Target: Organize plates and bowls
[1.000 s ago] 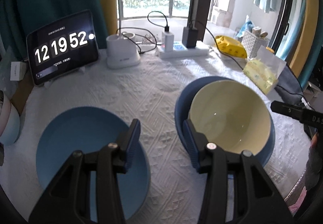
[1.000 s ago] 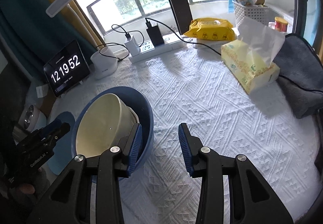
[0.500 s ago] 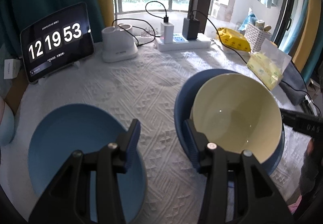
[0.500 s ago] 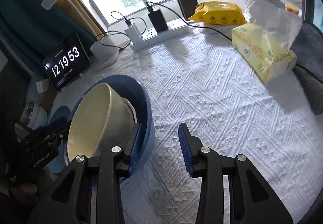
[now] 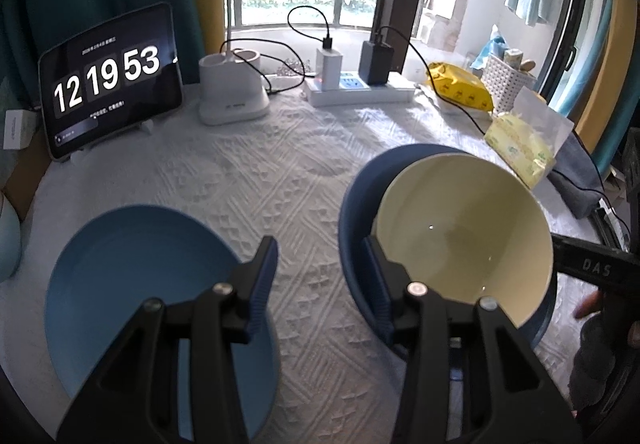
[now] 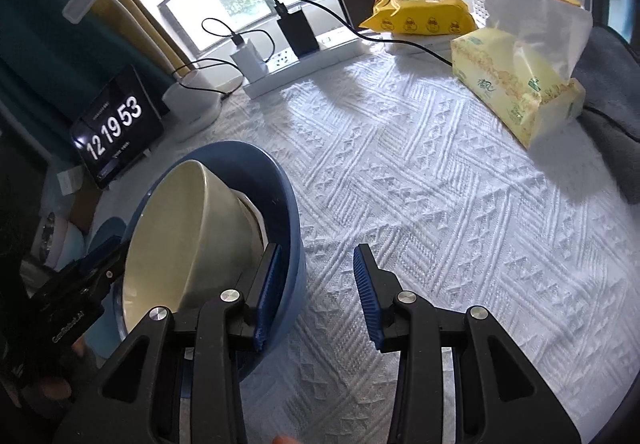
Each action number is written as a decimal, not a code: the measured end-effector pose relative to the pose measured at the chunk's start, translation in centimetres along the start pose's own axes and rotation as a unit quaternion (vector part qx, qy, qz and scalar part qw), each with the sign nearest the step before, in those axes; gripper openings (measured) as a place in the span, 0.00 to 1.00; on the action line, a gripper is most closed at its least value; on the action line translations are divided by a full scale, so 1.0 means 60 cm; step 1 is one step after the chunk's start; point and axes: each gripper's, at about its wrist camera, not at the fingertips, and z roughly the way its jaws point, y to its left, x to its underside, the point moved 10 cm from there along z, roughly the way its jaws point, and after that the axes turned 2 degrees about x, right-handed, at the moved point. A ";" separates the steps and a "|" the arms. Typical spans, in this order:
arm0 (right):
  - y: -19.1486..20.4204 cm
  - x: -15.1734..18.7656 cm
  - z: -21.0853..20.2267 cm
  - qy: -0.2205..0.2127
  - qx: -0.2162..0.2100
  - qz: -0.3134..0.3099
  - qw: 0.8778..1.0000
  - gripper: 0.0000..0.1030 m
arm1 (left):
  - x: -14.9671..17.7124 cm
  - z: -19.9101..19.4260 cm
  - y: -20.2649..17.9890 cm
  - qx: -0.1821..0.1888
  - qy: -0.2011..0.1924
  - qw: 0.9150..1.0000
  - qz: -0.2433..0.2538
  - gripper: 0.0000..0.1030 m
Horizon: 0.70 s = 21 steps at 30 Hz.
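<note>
White quilted tablecloth (image 6: 440, 203) under blue bowl (image 6: 288, 228), plate (image 5: 132, 264)

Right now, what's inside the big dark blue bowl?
A cream bowl sits tilted inside the dark blue bowl, leaning on something white beneath it, mostly hidden. The blue bowl's bottom is covered.

Cream bowl (image 5: 464, 228) hides most of dark-blue bowl's (image 5: 356, 203) inside.
</note>
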 end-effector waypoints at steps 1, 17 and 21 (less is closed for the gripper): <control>0.000 0.001 0.003 0.000 0.004 -0.001 1.000 0.39 | 0.000 0.000 0.000 -0.002 -0.001 1.000 -0.001 0.43; 0.026 0.000 -0.003 -0.048 0.005 -0.010 0.999 0.13 | 0.001 -0.004 -0.026 0.004 -0.019 1.000 0.019 0.10; 0.022 0.000 -0.003 -0.052 0.001 -0.007 0.999 0.13 | -0.001 -0.006 -0.027 0.022 -0.021 0.999 0.011 0.10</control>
